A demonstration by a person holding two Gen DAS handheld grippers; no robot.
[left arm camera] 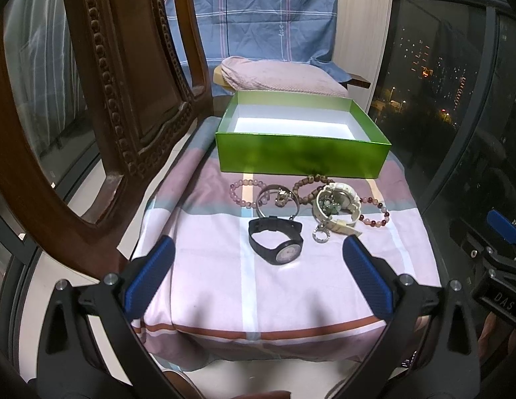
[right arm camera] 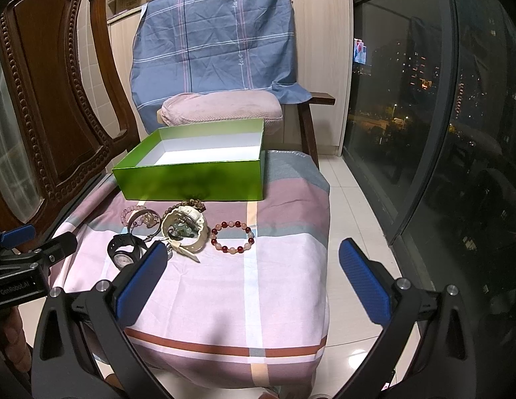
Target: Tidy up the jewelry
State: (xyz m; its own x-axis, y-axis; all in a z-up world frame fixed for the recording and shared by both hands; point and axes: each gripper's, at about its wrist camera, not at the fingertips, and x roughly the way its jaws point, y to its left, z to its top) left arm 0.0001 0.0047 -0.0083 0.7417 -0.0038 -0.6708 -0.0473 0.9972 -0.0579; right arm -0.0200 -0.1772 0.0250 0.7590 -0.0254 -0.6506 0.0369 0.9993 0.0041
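The left gripper (left arm camera: pixel 258 272) is wide open and holds nothing. The black watch (left arm camera: pixel 277 240) lies at its 12 o'clock, between the fingers. The right gripper (right arm camera: pixel 254 277) is wide open too, the bead bracelet (right arm camera: pixel 232 236) at 12 o'clock. The green box (left arm camera: pixel 301 159) sits behind.

Carved wooden chair (right arm camera: pixel 55 99), blue plaid cloth (right arm camera: pixel 218 43) draped behind, glossy white tiled floor (right arm camera: pixel 354 199), night-dark windows (right arm camera: pixel 440 99) showing city lights
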